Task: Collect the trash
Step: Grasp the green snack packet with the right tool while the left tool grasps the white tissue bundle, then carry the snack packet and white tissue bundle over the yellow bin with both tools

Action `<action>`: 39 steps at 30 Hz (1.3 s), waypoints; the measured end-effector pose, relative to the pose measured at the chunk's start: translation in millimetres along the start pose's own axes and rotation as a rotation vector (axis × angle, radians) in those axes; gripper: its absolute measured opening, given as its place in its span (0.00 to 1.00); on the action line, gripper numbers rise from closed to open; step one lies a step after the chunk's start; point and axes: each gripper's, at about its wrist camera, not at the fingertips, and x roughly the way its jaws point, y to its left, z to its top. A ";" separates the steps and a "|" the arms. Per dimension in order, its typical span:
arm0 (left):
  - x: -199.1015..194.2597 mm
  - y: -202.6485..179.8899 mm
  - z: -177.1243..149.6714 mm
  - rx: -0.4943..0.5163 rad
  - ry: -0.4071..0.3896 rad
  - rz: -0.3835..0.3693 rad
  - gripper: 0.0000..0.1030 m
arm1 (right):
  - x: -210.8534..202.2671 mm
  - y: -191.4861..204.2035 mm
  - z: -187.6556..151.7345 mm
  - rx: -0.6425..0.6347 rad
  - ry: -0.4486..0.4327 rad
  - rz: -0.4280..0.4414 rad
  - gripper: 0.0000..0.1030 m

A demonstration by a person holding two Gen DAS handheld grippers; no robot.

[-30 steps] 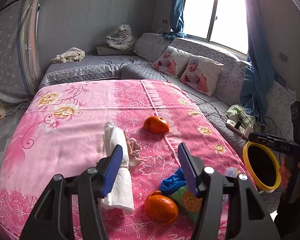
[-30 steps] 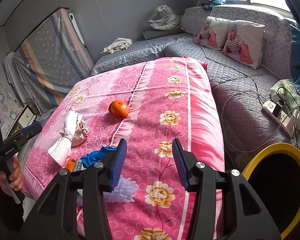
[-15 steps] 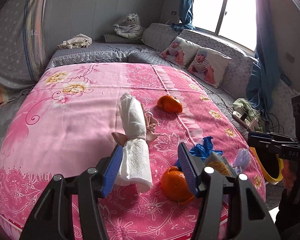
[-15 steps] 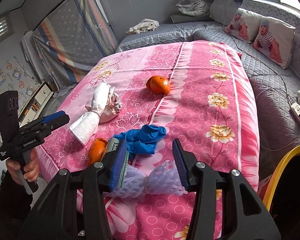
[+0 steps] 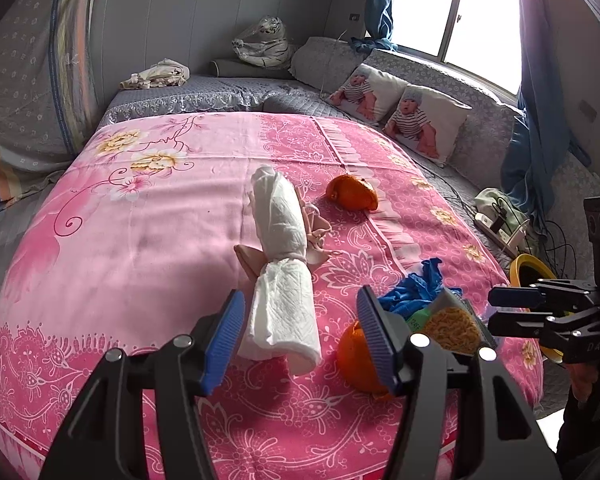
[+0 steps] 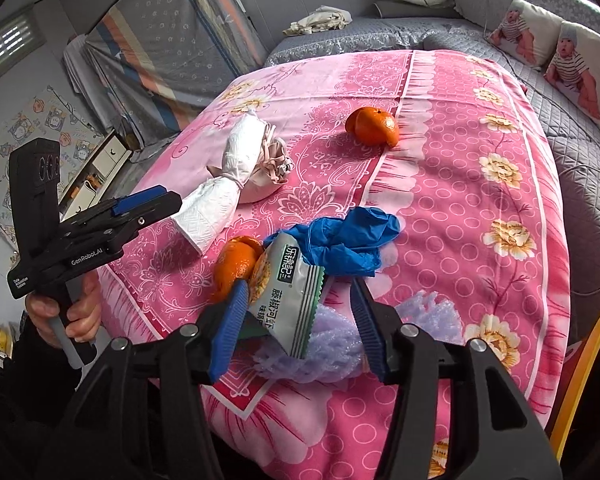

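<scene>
Trash lies on a pink floral bed cover (image 5: pixel 140 240). A rolled white paper towel (image 5: pixel 280 280) lies between the fingers of my open left gripper (image 5: pixel 300 336), its near end level with the tips. Beside it are orange peel (image 5: pixel 356 356), a blue glove (image 5: pixel 412 292) and a snack packet (image 5: pixel 452 324). My open right gripper (image 6: pixel 300 324) straddles the snack packet (image 6: pixel 292 296) and a purple foam net (image 6: pixel 320 352). The blue glove (image 6: pixel 348 240), orange peel (image 6: pixel 236 264), the paper towel (image 6: pixel 228 184) and a second orange peel (image 6: pixel 372 126) lie beyond.
A yellow-rimmed bin (image 5: pixel 532 276) stands off the bed's right side, and its rim shows in the right wrist view (image 6: pixel 580 368). A power strip with cables (image 5: pixel 500 232) lies on the grey mat. Pillows (image 5: pixel 420 124) line the far right.
Both grippers have moved in toward the trash at the bed's near edge. The left now brackets the paper towel's end, and the right now straddles the snack packet and foam net.
</scene>
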 end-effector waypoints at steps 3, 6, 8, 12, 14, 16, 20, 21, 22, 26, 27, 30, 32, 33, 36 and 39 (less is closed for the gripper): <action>4.0 2.2 -0.9 -0.007 0.012 0.002 0.54 | 5.8 1.3 0.5 -0.003 0.016 0.005 0.50; 8.1 4.2 -1.5 -0.007 0.025 0.003 0.54 | 12.8 2.0 0.1 -0.001 0.035 0.008 0.52; 10.8 5.3 -2.7 -0.007 0.035 0.004 0.54 | 17.4 2.1 -0.1 -0.001 0.045 0.005 0.53; 17.5 7.3 -4.6 -0.007 0.054 0.004 0.54 | 25.2 2.2 0.2 0.000 0.065 0.009 0.53; 21.3 8.9 -4.1 -0.015 0.060 -0.002 0.54 | 29.2 2.6 0.7 0.000 0.074 0.009 0.53; 24.1 8.1 -3.4 -0.013 0.061 -0.009 0.54 | 32.6 3.5 1.1 -0.006 0.080 0.007 0.53; 30.5 2.3 -1.2 0.002 0.063 -0.006 0.54 | 38.7 5.8 2.4 -0.019 0.088 -0.004 0.53; 32.5 1.7 -0.3 0.003 0.065 -0.010 0.54 | 41.3 6.1 3.1 -0.021 0.090 -0.007 0.53; 34.3 0.8 0.6 0.004 0.068 -0.013 0.54 | 42.6 6.0 3.7 -0.022 0.092 -0.009 0.52; 39.4 -5.2 2.8 0.021 0.067 -0.011 0.48 | 45.1 5.6 6.0 -0.025 0.093 -0.011 0.46; 40.7 -6.5 3.1 0.026 0.069 -0.012 0.44 | 45.3 5.6 6.5 -0.028 0.092 -0.011 0.46; 45.2 -8.9 2.6 0.030 0.081 -0.016 0.34 | 45.6 6.7 6.3 -0.036 0.092 -0.010 0.43; 48.0 -9.4 2.8 0.031 0.086 -0.013 0.26 | 45.5 7.9 6.1 -0.043 0.092 -0.012 0.39; 49.1 -10.0 2.9 0.034 0.089 -0.015 0.22 | 45.7 8.6 6.1 -0.048 0.093 -0.011 0.37; 50.8 -11.0 2.7 0.038 0.085 -0.006 0.15 | 45.4 10.4 5.2 -0.060 0.089 -0.016 0.35; 49.8 -11.3 2.3 0.042 0.079 0.003 0.13 | 43.7 11.0 5.4 -0.064 0.076 -0.022 0.34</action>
